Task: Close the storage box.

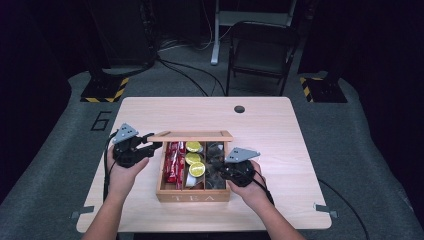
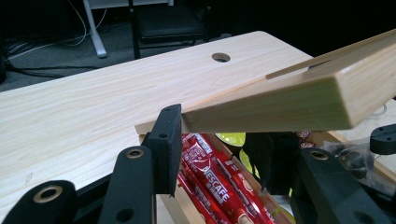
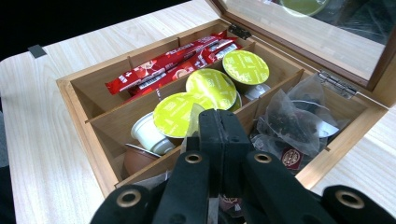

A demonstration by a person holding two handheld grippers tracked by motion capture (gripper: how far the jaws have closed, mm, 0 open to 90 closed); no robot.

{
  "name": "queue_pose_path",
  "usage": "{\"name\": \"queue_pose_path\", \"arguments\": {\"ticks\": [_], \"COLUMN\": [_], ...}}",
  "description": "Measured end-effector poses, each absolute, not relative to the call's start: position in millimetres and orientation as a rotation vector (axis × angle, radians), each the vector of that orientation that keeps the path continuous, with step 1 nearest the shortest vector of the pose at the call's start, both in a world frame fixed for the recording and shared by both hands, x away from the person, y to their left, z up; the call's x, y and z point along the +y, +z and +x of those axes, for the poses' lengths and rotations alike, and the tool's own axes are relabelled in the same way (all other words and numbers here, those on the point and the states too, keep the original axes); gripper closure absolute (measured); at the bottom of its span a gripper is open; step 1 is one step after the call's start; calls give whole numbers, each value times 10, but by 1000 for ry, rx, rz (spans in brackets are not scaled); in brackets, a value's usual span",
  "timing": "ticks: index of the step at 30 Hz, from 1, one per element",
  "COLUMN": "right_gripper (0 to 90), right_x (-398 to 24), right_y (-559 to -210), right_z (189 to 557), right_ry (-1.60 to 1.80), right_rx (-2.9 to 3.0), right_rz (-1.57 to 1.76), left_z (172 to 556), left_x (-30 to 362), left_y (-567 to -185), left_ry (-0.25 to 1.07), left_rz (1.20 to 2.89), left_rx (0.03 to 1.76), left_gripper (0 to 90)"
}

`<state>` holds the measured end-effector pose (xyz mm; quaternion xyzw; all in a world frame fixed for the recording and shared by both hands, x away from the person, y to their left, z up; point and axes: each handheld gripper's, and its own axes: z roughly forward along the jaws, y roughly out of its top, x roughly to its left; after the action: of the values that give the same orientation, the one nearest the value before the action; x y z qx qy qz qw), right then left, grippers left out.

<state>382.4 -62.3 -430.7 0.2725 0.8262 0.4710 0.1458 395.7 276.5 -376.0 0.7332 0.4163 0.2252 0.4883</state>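
Wooden lid [image 1: 192, 135] stays up only while the left tool [image 2: 212, 135] clamps its edge — hold steady; right tool [image 3: 219, 135], closed, seems to pinch a tea bag [image 3: 285, 116] — lift straight.

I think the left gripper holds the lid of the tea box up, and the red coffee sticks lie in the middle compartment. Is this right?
Not quite. The left gripper does hold the lid up, but the red coffee sticks lie in an end compartment of the tea box, next to its side wall. The middle compartment holds the green-topped capsules. The right gripper view shows this.
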Motion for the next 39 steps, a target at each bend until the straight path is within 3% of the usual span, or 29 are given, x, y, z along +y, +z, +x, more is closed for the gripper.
{"name": "queue_pose_path", "arguments": {"ticks": [39], "right_gripper": [900], "right_x": [-1251], "right_y": [-4054], "right_z": [3936], "right_ry": [1362], "right_rx": [2174], "right_rz": [944], "left_z": [3954], "left_x": [2764], "left_y": [-3761], "left_ry": [542], "left_rz": [1776], "left_rx": [1018], "left_gripper": [566]}}
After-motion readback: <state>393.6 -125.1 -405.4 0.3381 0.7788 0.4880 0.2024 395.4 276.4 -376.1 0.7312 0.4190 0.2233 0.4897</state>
